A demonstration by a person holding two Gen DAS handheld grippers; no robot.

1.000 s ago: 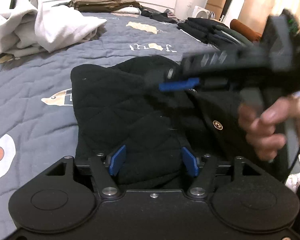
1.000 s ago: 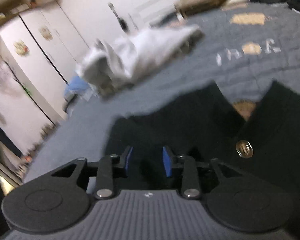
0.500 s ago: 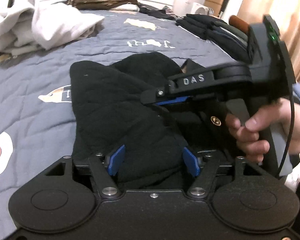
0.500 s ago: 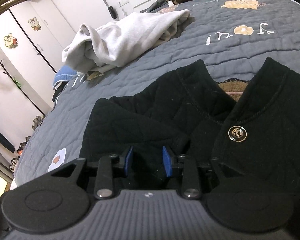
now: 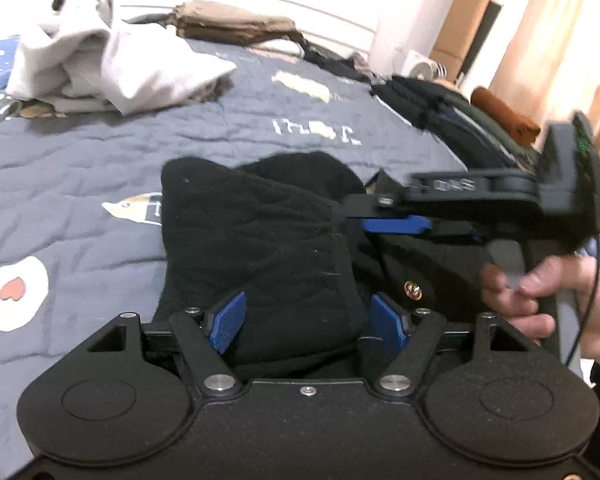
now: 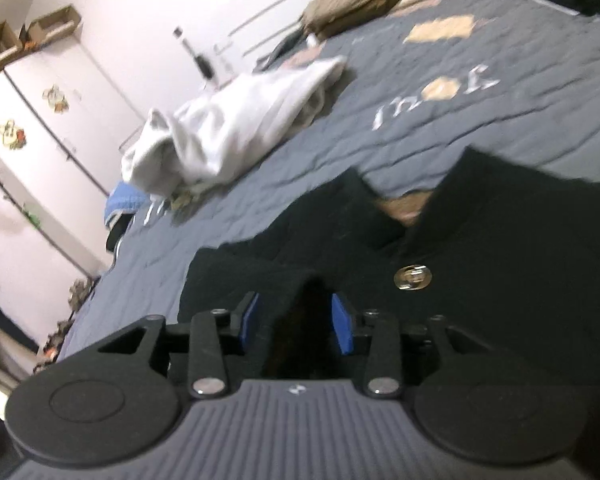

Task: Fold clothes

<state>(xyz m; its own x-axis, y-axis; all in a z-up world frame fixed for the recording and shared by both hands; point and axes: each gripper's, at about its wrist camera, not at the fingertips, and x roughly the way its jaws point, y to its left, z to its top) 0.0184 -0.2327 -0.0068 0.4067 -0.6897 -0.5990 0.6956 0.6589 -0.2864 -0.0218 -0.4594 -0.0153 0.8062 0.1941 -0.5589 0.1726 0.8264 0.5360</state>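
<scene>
A black quilted jacket (image 5: 252, 232) with a gold snap button (image 5: 412, 291) lies bunched on the grey bed cover (image 5: 80, 160). My left gripper (image 5: 306, 324) is open, and a thick fold of the jacket sits between its blue pads without being squeezed. A hand (image 5: 520, 300) holds my right gripper (image 5: 380, 220) level over the jacket's collar area. In the right wrist view, the right gripper (image 6: 296, 322) has its jaws opening, with a dark ridge of jacket (image 6: 500, 260) standing loose between the pads. The button (image 6: 413, 277) lies just to their right.
A heap of white clothing (image 5: 112, 76) lies at the far left of the bed. Folded tan garments (image 5: 236, 24) sit by the headboard. A stack of dark clothes (image 5: 440, 100) lines the right edge. A white wardrobe (image 6: 40, 140) stands beyond the bed's left side.
The right gripper's pads have spread wider around the jacket ridge, and it has drawn back to the right in the left wrist view. The left gripper has lifted slightly, so the jacket sits lower in its view.
</scene>
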